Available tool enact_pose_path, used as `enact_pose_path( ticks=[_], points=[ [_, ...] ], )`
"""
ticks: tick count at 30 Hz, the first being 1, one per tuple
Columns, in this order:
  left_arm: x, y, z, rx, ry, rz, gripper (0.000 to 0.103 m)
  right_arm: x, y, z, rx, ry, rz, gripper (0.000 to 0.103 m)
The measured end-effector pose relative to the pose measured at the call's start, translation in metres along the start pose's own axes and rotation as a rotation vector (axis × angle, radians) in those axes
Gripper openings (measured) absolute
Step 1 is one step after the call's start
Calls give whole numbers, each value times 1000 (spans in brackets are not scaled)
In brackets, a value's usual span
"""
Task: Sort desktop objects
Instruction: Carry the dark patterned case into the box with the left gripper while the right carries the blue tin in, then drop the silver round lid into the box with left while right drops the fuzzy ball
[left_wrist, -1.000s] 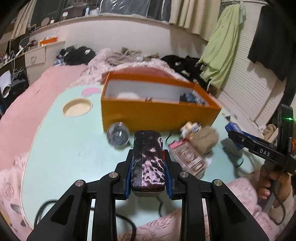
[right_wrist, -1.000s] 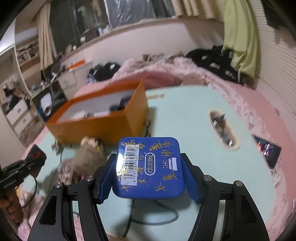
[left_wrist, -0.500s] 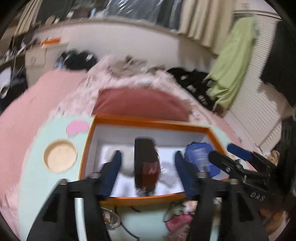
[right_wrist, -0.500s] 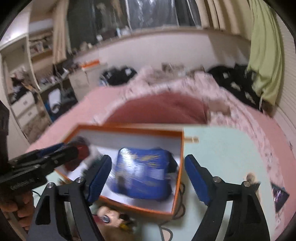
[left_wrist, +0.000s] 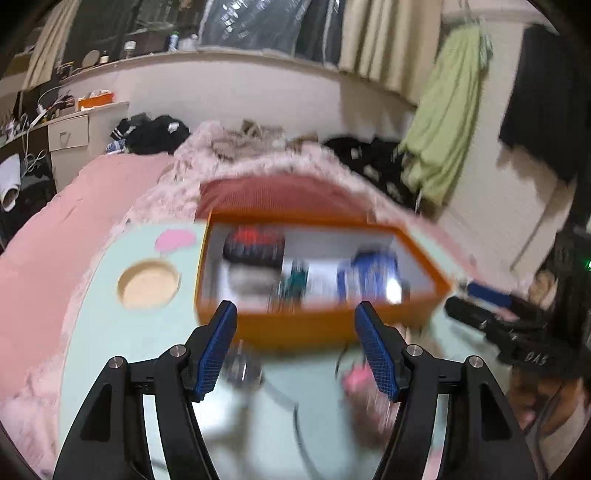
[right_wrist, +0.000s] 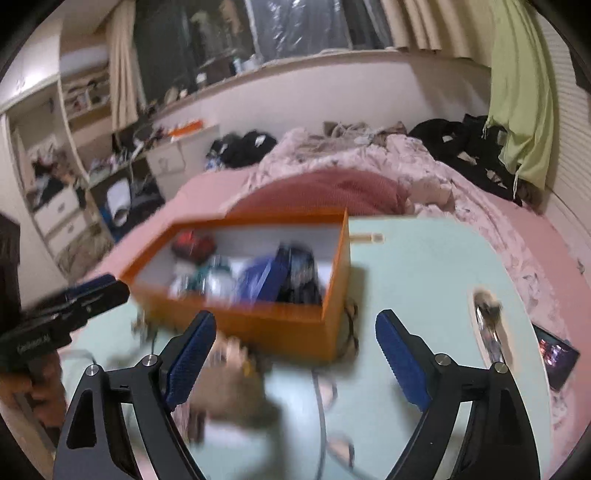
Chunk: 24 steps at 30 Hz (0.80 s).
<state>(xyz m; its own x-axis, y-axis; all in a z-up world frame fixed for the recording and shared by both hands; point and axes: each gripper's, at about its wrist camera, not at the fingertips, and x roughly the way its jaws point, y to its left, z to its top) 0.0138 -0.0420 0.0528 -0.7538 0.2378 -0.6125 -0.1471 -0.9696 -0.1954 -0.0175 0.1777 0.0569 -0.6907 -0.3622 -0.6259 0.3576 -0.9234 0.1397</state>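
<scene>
An orange box (left_wrist: 317, 326) stands open on the mint-green table (left_wrist: 122, 343). Inside it, a dark red pouch (left_wrist: 255, 242) lies at the far left and a blue packet (left_wrist: 369, 273) at the right. My left gripper (left_wrist: 294, 310) hovers short of the box's near wall, its jaws opening with nothing between them. In the right wrist view the same box (right_wrist: 338, 295) holds the pouch (right_wrist: 192, 243) and the blue packet (right_wrist: 262, 280). My right gripper (right_wrist: 295, 317) is also in front of the box, jaws opening and empty. Both views are motion-blurred.
A round recess (left_wrist: 147, 284) is sunk into the table left of the box. A glass ball (left_wrist: 242, 365), a fuzzy toy (right_wrist: 229, 398) and a cable (right_wrist: 321, 406) lie near the front edge. A slot (right_wrist: 487, 325) and a dark packet (right_wrist: 554, 354) are at the right. Pink bedding surrounds the table.
Both grippers carried their loads from the table over the box and let go: the pouch and the blue packet now lie in the box. The jaws have widened and drawn back.
</scene>
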Motion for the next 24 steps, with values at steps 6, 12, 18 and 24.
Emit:
enact_pose_path(
  ticks=[6, 12, 18, 24],
  points=[
    [3, -8, -50, 82, 144, 91, 67, 11, 7, -49, -48, 150, -39, 88],
    [21, -10, -70, 109, 181, 122, 94, 18, 18, -63, -137, 146, -89, 101],
    [29, -7, -76, 103, 185, 126, 103, 17, 19, -65, -134, 136, -89, 102],
    [29, -6, -77, 103, 184, 125, 103, 16, 20, -64, -132, 134, -89, 102]
  ],
)
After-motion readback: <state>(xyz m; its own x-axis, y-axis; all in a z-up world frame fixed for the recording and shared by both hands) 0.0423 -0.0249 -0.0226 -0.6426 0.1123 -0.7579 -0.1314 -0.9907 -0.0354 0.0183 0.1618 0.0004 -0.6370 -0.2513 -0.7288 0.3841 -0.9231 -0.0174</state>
